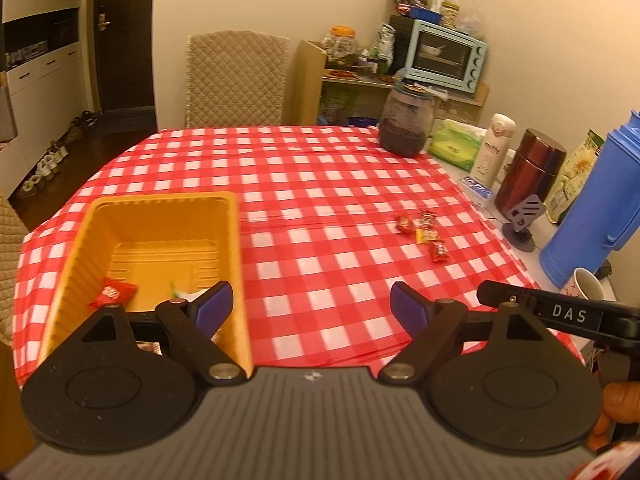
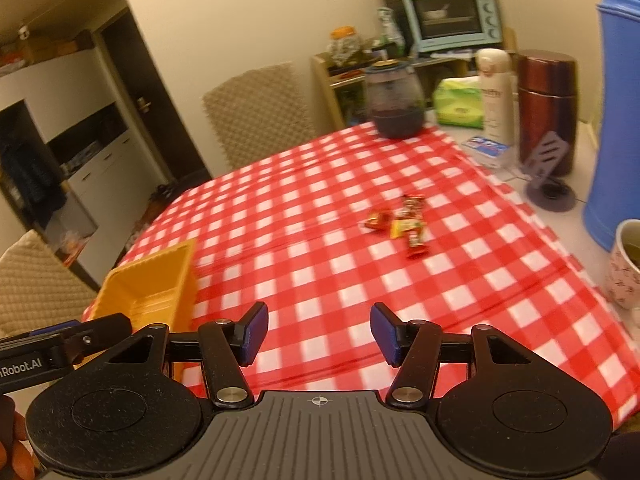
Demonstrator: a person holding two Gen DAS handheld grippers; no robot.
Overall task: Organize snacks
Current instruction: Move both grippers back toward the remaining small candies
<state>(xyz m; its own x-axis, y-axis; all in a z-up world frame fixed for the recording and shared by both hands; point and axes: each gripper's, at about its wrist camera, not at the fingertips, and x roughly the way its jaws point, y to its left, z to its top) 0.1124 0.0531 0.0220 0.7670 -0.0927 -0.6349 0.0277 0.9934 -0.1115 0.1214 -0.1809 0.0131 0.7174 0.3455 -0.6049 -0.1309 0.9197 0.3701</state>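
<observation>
We hold both grippers low over the bench draped in a red-and-white checked plastic cloth (image 1: pixel 320 184), and neither carries anything. The left gripper (image 1: pixel 312 306) has its jaws spread wide and empty; the right gripper (image 2: pixel 319 334) likewise has its jaws apart with nothing between them.

The small cluster of about 4 red and yellow wrapped candies (image 2: pixel 402 224) lies ahead of the right jaws and slightly to their right, well apart from them. From the left jaws the same cluster (image 1: pixel 424 234) sits ahead and clearly off to the right, so we judge the right hand the nearer one. The lowest candy's long axis runs roughly away from us.

The rectangular ribbed yellow plastic tray (image 1: pixel 160 216) sits just ahead-left of the left jaws, its near rim under the left finger, and already holds a red wrapped snack (image 1: pixel 112 292).
</observation>
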